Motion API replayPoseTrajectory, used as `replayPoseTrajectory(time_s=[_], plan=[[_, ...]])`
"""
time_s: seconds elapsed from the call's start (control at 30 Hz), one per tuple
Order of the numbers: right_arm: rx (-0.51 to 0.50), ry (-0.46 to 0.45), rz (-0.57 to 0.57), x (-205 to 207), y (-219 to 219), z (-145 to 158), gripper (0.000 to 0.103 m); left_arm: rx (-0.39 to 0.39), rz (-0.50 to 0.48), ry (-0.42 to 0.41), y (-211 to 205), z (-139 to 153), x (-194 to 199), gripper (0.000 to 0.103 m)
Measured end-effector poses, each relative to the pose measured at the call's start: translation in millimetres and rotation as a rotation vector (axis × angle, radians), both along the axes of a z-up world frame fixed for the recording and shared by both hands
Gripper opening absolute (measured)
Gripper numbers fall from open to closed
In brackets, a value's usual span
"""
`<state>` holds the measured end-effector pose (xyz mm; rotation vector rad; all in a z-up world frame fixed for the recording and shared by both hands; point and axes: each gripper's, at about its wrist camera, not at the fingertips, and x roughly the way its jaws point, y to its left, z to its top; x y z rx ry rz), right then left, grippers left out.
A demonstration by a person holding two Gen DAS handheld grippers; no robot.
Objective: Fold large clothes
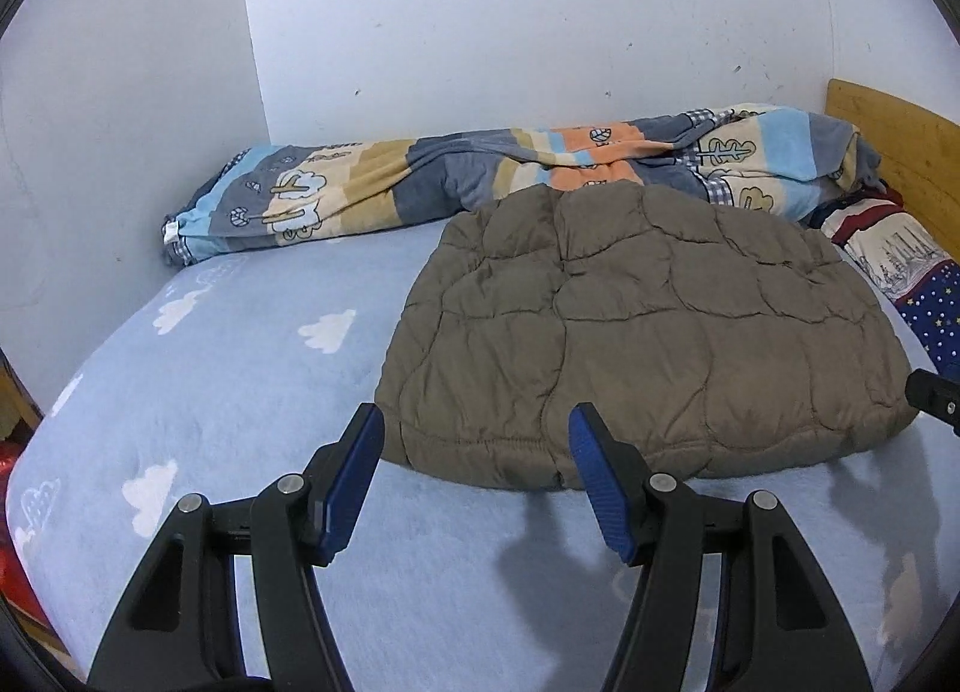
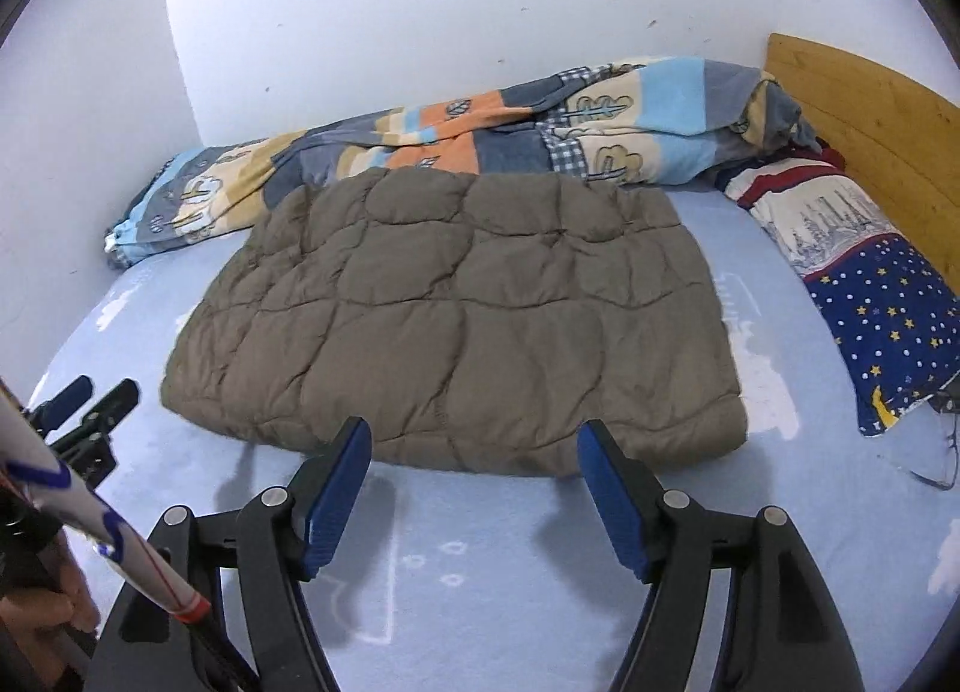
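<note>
Now my left tool and right tool both hang released, grasping nothing, above the bed. Beyond them the brown quilted jacket lies folded flat mid-bed. Its puffy layers could spring open if nudged. Behind it, the rolled patterned blanket crowds its far edge; the starry pillow lies right.

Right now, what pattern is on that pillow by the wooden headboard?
The pillow is navy with white dots and yellow stars, plus a skyline print; clearest in the right wrist view.
</note>
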<state>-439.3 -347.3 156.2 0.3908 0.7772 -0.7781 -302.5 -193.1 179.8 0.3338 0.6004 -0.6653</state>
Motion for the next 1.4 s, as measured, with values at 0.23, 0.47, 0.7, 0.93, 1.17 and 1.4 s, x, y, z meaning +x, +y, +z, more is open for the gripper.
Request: replayPoseTrajectory(time_s=[0.23,0.47,0.7,0.93,1.17,1.4], plan=[[0.028,0.017,-0.047,10,-28,-18,0.076,0.015,-0.011,-0.006,-18,-7,7,0.063],[0.038,0.035,-0.058,26,-50,-33,0.076,0.016,-0.014,0.005,-33,-14,17,0.063],[0.066,0.088,-0.064,39,-70,-59,0.076,0.019,-0.018,0.009,-45,-19,21,0.063],[0.099,0.1,-0.063,42,-75,-70,0.076,0.021,-0.02,0.011,-48,-20,24,0.063],[0.088,0.088,-0.058,41,-71,-63,0.076,0.015,-0.022,0.004,-49,-20,24,0.063],[0.09,0.083,-0.068,38,-72,-62,0.076,0.014,-0.021,0.001,-48,-19,22,0.063]])
